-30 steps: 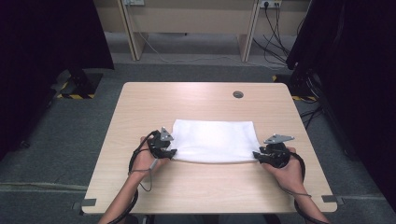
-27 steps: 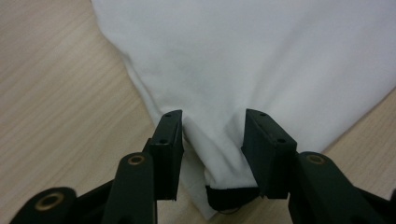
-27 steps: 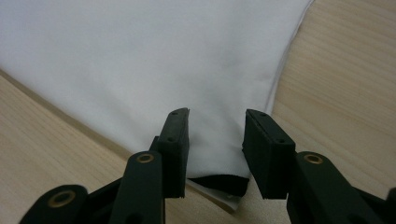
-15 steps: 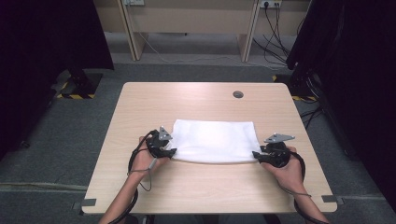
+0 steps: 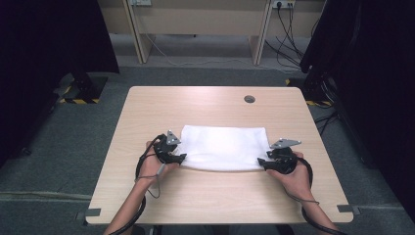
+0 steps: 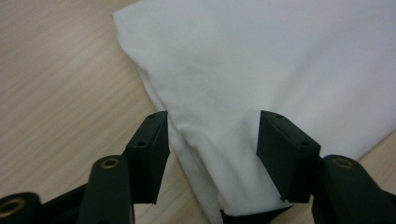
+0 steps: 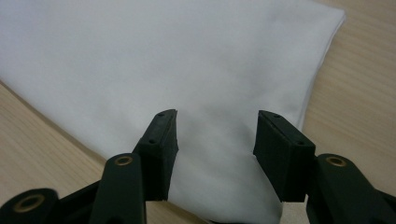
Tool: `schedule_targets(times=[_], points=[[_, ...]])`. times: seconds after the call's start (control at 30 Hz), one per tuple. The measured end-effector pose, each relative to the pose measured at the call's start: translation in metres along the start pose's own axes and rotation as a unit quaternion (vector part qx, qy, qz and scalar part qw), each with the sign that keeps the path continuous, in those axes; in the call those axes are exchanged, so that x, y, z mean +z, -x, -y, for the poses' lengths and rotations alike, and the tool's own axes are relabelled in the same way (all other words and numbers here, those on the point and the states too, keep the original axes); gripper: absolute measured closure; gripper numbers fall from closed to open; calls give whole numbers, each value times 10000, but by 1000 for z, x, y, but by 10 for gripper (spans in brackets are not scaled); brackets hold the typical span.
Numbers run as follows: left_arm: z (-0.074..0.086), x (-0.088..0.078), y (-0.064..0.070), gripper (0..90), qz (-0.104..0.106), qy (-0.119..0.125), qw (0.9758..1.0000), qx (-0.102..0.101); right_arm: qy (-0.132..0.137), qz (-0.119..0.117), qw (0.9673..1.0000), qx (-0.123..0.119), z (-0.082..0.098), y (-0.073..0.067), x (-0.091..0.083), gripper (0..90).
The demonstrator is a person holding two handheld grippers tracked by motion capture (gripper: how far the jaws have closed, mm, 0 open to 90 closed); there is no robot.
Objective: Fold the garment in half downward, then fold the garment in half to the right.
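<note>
Wooden table, folded white cloth lying mid-table. Left gripper and right gripper at cloth's near corners, jaws just opening, apparently not pinching; close views show cloth between them.

light: bright, even on table | surroundings: dark | shadows: soft | focus: slightly soft

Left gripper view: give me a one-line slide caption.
Left gripper, jaws just opening, straddles a corner of the folded white cloth on the wooden table.

Wooden table, round grommet; desk legs behind.
</note>
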State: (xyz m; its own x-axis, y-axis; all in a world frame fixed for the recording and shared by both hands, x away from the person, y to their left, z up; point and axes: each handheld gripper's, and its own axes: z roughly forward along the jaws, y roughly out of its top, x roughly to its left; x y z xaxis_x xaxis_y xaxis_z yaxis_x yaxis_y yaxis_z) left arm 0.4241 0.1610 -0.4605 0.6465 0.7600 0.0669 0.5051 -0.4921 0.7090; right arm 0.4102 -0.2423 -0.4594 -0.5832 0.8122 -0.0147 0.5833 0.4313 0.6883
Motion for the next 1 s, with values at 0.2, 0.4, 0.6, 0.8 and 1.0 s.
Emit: schedule_targets(times=[0.2,0.4,0.6,0.8,1.0], points=[[10,-15,-2,268,-6,295,9994,-152,193,-103,9997,-71,-7,-7,-5,397],[20,-34,-7,231,-17,553,9978,-356,368,-183,9991,48,-5,-8,-13,328],[21,-42,-11,216,-87,621,9972,-400,511,-150,9984,192,-2,-1,-25,301],[12,-42,-10,217,-85,609,9976,-325,570,-101,9980,267,5,6,-36,300],[-8,-37,-11,223,-89,647,9975,-251,563,-39,9982,211,7,8,-41,296]])
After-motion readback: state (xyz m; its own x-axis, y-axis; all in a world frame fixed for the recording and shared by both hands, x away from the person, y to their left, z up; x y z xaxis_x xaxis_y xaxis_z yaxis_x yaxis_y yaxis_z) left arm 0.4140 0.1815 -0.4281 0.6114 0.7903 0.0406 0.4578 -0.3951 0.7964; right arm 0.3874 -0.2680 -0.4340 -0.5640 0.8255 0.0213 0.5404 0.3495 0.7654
